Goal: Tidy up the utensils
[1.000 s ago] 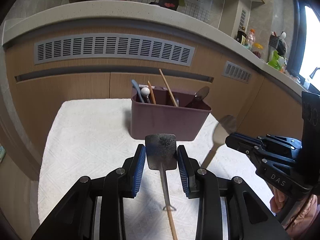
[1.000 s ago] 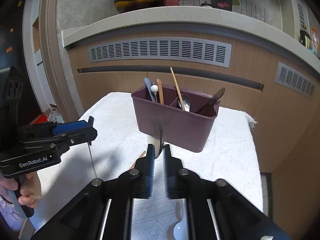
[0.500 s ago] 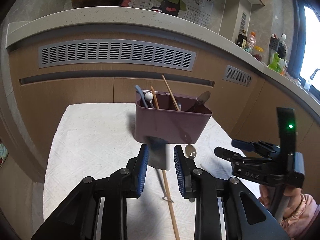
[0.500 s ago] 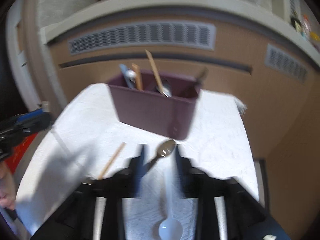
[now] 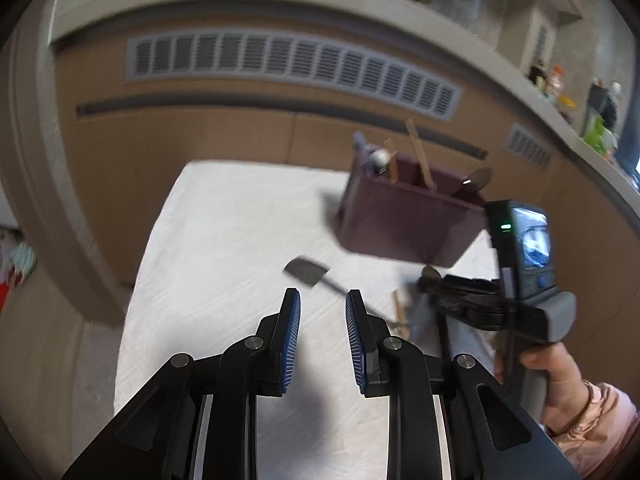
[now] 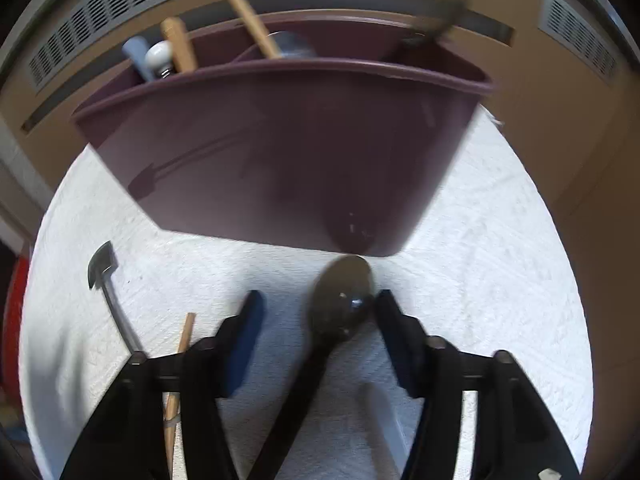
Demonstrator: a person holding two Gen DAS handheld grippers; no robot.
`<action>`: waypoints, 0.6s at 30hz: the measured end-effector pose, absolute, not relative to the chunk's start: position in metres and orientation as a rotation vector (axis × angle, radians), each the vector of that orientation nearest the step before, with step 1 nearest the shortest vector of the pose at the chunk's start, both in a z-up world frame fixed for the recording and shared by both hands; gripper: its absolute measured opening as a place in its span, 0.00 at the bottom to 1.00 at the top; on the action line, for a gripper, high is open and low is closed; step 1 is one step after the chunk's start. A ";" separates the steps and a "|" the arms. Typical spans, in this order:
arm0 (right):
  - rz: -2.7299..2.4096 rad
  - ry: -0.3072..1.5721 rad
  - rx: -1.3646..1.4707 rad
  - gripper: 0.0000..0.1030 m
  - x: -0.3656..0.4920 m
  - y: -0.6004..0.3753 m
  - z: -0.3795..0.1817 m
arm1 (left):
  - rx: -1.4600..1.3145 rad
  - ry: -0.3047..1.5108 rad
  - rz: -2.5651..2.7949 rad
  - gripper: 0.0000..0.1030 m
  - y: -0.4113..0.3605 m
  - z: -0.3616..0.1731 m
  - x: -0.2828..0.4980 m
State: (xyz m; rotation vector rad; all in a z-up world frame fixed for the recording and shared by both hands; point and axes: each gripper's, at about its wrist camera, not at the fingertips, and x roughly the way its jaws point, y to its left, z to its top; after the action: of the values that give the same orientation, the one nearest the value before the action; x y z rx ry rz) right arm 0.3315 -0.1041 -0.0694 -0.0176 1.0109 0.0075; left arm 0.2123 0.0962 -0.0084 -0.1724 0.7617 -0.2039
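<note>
A maroon utensil caddy (image 5: 404, 220) (image 6: 288, 152) stands on the white cloth (image 5: 224, 248) and holds several utensils. A small metal spatula (image 5: 306, 271) (image 6: 102, 266) lies on the cloth in front of my left gripper (image 5: 319, 320), which is open and empty. A dark spoon (image 6: 340, 300) lies between the spread fingers of my open right gripper (image 6: 318, 312), its bowl just short of the caddy wall. A wooden chopstick (image 6: 178, 376) lies left of the right gripper. The right gripper also shows in the left wrist view (image 5: 448, 294), low over the cloth.
Brown cabinets with vent grilles (image 5: 288, 64) rise behind the table. A white spoon handle (image 6: 384, 412) lies under the right gripper. The countertop above carries bottles (image 5: 556, 80) at the far right.
My left gripper has let go of the spatula, which now lies on the cloth, and has swung left. My right gripper has dropped low toward the dark spoon, close to the caddy.
</note>
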 end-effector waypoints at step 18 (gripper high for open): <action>0.130 0.774 -0.075 0.29 0.243 -0.152 -0.013 | -0.332 1.143 -0.026 0.54 0.074 -0.070 0.337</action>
State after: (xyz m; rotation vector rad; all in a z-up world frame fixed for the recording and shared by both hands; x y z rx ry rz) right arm 0.2432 -0.1516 -0.0126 -0.0752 0.7742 0.1295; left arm 0.3372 0.0739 -0.0704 -0.3319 1.1428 -0.0256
